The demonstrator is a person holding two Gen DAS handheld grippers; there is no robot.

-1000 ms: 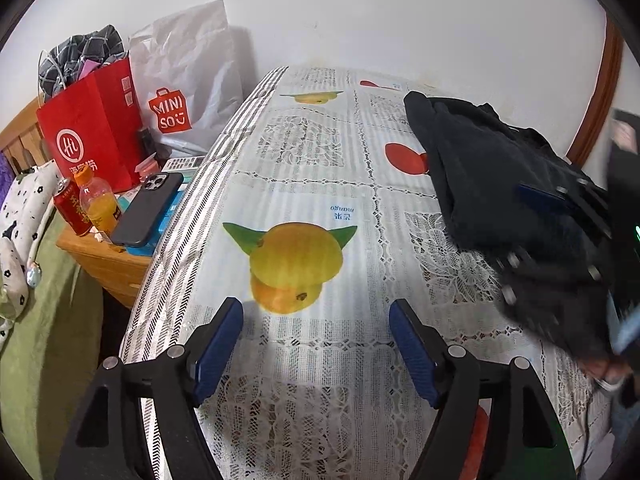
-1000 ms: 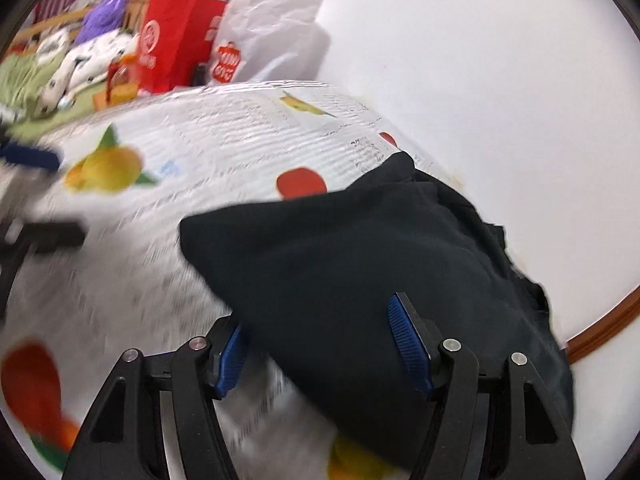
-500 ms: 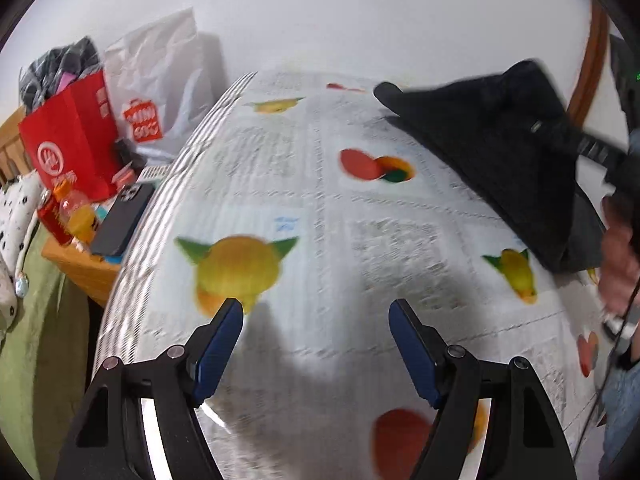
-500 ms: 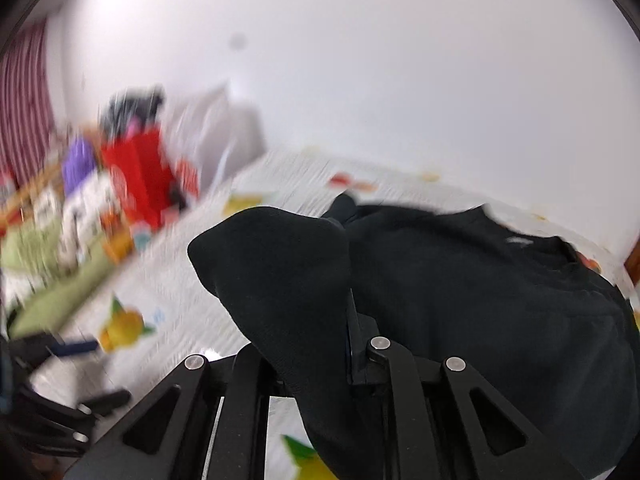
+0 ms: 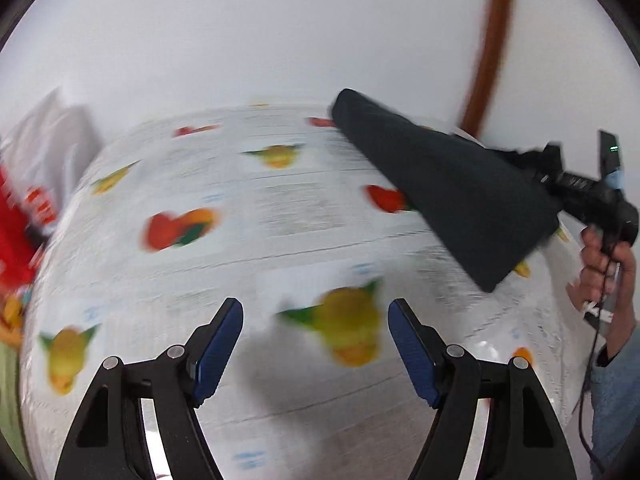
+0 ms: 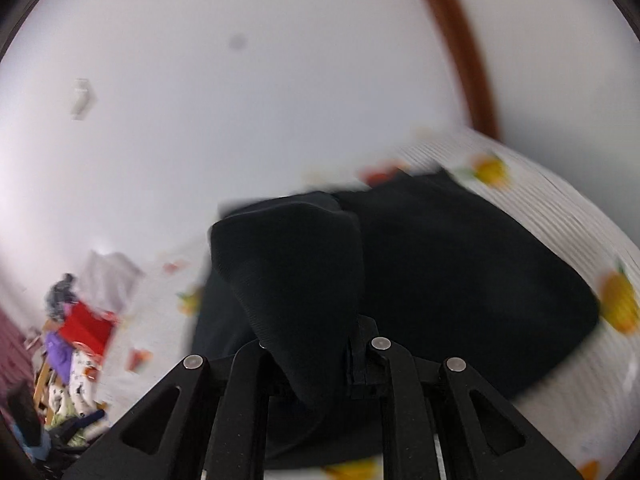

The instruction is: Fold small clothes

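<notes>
A black garment (image 5: pixel 452 192) is lifted by one edge above a table covered with a white fruit-print cloth (image 5: pixel 280 232). My right gripper (image 6: pixel 320 364) is shut on the black garment (image 6: pixel 440 272); a fold of it drapes over the fingers and hides the pads. In the left wrist view the right gripper (image 5: pixel 560 184) is at the right, held in a hand, with the cloth stretched from it toward the far edge. My left gripper (image 5: pixel 314 344) is open and empty, low over the table's near side, apart from the garment.
A red bag (image 5: pixel 16 220) and a white bag (image 5: pixel 52 140) stand at the left past the table's edge. A white wall and a brown door frame (image 5: pixel 488 52) lie behind. The person's hand and sleeve (image 5: pixel 608 280) are at the right.
The right gripper closed on the black garment and lifted it up and right, pulling it taut. The left gripper stayed open and swung to the right over the table.
</notes>
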